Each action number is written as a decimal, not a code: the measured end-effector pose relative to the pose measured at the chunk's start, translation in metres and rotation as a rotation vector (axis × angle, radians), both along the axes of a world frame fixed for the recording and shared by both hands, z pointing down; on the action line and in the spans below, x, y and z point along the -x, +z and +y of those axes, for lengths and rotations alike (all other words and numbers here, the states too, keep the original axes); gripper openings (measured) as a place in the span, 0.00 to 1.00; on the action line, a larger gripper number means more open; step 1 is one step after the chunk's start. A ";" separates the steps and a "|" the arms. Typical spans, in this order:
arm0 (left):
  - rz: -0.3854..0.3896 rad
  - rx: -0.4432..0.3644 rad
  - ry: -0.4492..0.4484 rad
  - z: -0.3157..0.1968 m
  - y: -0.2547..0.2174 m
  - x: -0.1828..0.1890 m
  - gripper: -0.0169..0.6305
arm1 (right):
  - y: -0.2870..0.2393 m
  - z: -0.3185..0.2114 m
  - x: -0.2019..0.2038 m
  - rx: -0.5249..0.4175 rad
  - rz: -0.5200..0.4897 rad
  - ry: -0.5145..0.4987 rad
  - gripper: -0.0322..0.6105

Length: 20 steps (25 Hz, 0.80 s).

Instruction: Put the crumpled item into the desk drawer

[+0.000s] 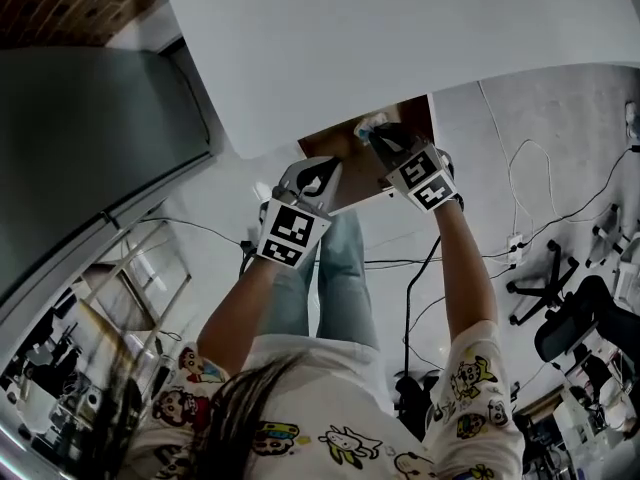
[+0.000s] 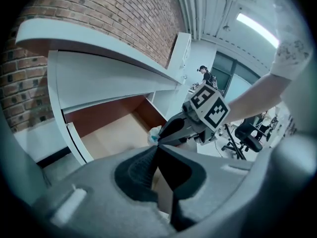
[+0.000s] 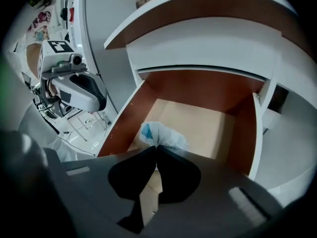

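The crumpled item (image 3: 162,135) is a white and blue wad, pinched at the tips of my right gripper (image 3: 156,148), which is shut on it. It hangs over the near left part of the open desk drawer (image 3: 203,125), whose floor is light wood with red-brown walls. In the head view the right gripper (image 1: 378,136) holds the wad (image 1: 368,124) over the drawer (image 1: 345,173). My left gripper (image 1: 318,180) sits just left of it at the drawer's front, shut with nothing in it. From the left gripper view (image 2: 156,147) the wad (image 2: 154,135) shows beyond its tips.
The white desk top (image 1: 400,38) overhangs the drawer. A brick wall (image 2: 99,19) stands behind the desk. A grey cabinet (image 1: 90,148) is at the left. Cables (image 1: 530,188) and an office chair (image 1: 585,318) are on the floor to the right.
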<state>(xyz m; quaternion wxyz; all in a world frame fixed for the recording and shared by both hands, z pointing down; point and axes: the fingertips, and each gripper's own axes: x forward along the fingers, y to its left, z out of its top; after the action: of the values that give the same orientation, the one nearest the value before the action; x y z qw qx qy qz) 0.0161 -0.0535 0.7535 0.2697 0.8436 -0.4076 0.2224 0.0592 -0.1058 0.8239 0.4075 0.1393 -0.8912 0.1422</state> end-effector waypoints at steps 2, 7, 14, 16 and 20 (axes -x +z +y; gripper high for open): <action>-0.001 0.009 0.011 0.000 0.006 -0.001 0.02 | 0.008 -0.001 0.004 0.000 0.029 -0.054 0.08; -0.006 0.030 0.024 0.001 0.014 -0.002 0.02 | 0.023 -0.001 0.008 0.010 0.094 -0.164 0.08; -0.015 0.059 0.042 0.006 0.033 -0.010 0.02 | 0.059 0.010 -0.003 0.057 0.227 -0.282 0.08; -0.016 0.067 0.039 0.008 0.035 -0.009 0.02 | 0.068 0.016 -0.004 0.081 0.250 -0.293 0.08; -0.020 0.072 0.034 0.013 0.037 -0.004 0.02 | 0.077 0.026 0.001 0.104 0.284 -0.325 0.09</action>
<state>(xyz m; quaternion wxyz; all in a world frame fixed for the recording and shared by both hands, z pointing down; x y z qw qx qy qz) 0.0200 -0.0410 0.7907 0.2917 0.8380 -0.3876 0.2500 0.0581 -0.0796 0.9011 0.5531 -0.0089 -0.8272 0.0992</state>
